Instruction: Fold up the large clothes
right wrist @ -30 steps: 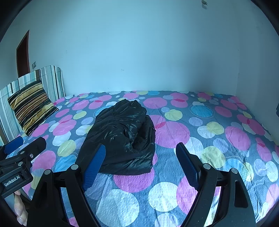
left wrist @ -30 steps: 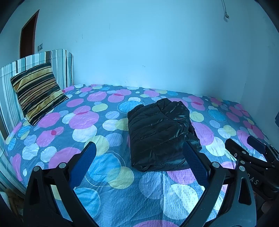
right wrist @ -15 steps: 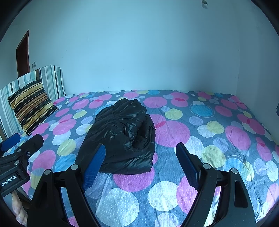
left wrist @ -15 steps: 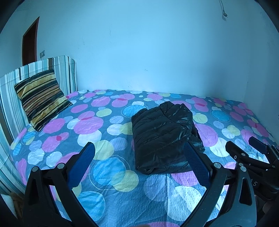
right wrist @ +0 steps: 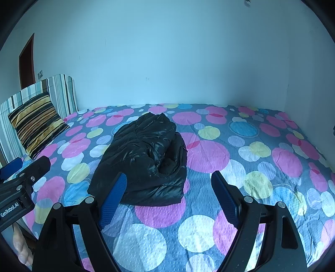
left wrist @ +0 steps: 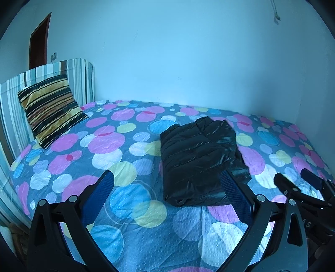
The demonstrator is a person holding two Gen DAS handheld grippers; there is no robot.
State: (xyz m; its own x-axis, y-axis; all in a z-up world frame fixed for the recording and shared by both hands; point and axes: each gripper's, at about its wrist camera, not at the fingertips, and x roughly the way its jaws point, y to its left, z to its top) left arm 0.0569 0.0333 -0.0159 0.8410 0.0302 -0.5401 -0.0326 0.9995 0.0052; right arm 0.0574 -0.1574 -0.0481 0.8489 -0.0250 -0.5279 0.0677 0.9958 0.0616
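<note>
Dim bluish cast, sharp focus, fisheye bending with dark corners.

Ahead of the claws spread a wide bed (left wrist: pixel 129 236) under a grey-blue bedspread (right wrist: pixel 240 167) printed with pink, blue, yellow and white circles. Beyond it, straight ahead, rose a plain pale wall (left wrist: pixel 178 58), bare but for a few small marks, meeting a second wall (right wrist: pixel 309 69) to the right. Far left of the claws stood a padded striped headboard (left wrist: pixel 75 79), with a cushion (left wrist: pixel 50 108) in gold, black and brown stripes leaning against it. Behind the headboard showed a dark brown door (left wrist: pixel 38 41) and beside it a small wall plate (left wrist: pixel 54 56). A thin cord (left wrist: pixel 276 12) hung high on the right. The light was cool, bluish and even.
</note>
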